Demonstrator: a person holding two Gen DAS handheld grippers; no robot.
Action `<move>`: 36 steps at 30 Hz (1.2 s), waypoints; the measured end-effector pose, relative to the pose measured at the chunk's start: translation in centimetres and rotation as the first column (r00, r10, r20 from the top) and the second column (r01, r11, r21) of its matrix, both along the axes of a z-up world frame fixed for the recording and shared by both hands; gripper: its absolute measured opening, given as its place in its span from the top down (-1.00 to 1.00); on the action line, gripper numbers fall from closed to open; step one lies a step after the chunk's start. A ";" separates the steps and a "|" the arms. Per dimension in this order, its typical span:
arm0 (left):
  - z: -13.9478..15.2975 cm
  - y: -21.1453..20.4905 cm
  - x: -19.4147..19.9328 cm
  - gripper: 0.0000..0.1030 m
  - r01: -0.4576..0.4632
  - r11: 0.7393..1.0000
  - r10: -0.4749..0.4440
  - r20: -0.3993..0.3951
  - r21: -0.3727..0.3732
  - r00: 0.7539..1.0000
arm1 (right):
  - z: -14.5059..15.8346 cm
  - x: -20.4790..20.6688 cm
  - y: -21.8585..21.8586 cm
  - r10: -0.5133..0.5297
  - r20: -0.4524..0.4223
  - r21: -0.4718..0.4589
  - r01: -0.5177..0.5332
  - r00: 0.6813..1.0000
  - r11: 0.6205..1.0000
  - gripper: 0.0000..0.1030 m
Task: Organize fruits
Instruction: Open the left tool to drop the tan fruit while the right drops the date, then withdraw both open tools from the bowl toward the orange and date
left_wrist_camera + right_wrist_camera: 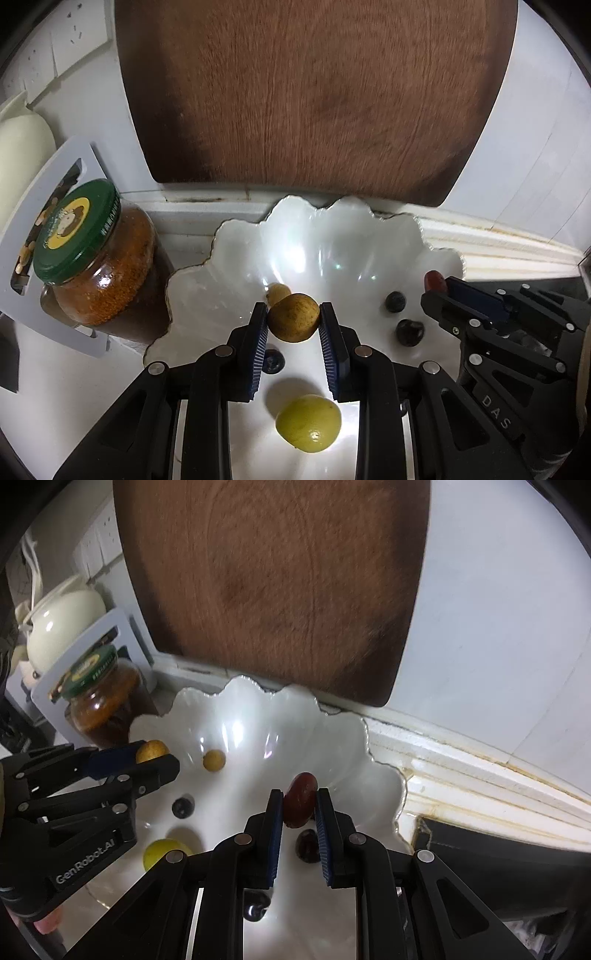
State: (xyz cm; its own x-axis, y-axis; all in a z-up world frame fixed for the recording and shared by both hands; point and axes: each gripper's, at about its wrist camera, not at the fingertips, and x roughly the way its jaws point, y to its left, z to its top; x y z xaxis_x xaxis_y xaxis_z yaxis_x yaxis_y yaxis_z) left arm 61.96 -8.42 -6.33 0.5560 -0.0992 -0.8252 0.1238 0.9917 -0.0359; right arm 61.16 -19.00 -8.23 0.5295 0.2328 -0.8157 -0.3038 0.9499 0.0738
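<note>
A white scalloped bowl (229,295) (354,760) sits on the counter by the wall. My left gripper (293,319) is shut on a brownish-yellow round fruit (293,322) above the bowl; it also shows in the right wrist view (149,750). My right gripper (299,806) is shut on a red oblong fruit (300,803) over the bowl's right side; its tip shows in the left wrist view (433,280). In the bowl lie a small yellow fruit (214,760), a green lime (308,422), a blueberry (183,806) and a dark cherry (307,844).
A large wooden cutting board (314,92) leans on the wall behind the bowl. A green-lidded jar (99,254) stands to the bowl's left, before a grey board (22,243). A white teapot (62,624) is far left. A dark appliance (498,856) lies right.
</note>
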 end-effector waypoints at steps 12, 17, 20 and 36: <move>0.0 0.1 0.0 0.13 -0.019 0.999 0.019 0.008 0.043 1.000 | -0.3 -0.1 0.5 -0.009 0.005 -0.036 0.009 1.000 0.999 0.32; 1.3 0.4 -1.3 -0.06 -0.035 0.996 0.032 0.045 0.077 0.998 | 0.2 -0.8 0.3 -0.014 0.006 -0.035 0.014 1.000 0.999 0.32; 2.2 0.4 -2.2 -0.13 -0.040 0.994 0.032 0.079 0.102 0.996 | 0.6 -1.6 0.2 -0.015 0.015 -0.040 0.015 1.000 0.999 0.32; 6.7 2.3 -8.7 -0.40 -0.057 0.990 0.019 0.275 0.131 0.961 | 4.5 -7.4 -0.8 -0.060 0.120 -0.007 0.062 0.991 0.998 0.18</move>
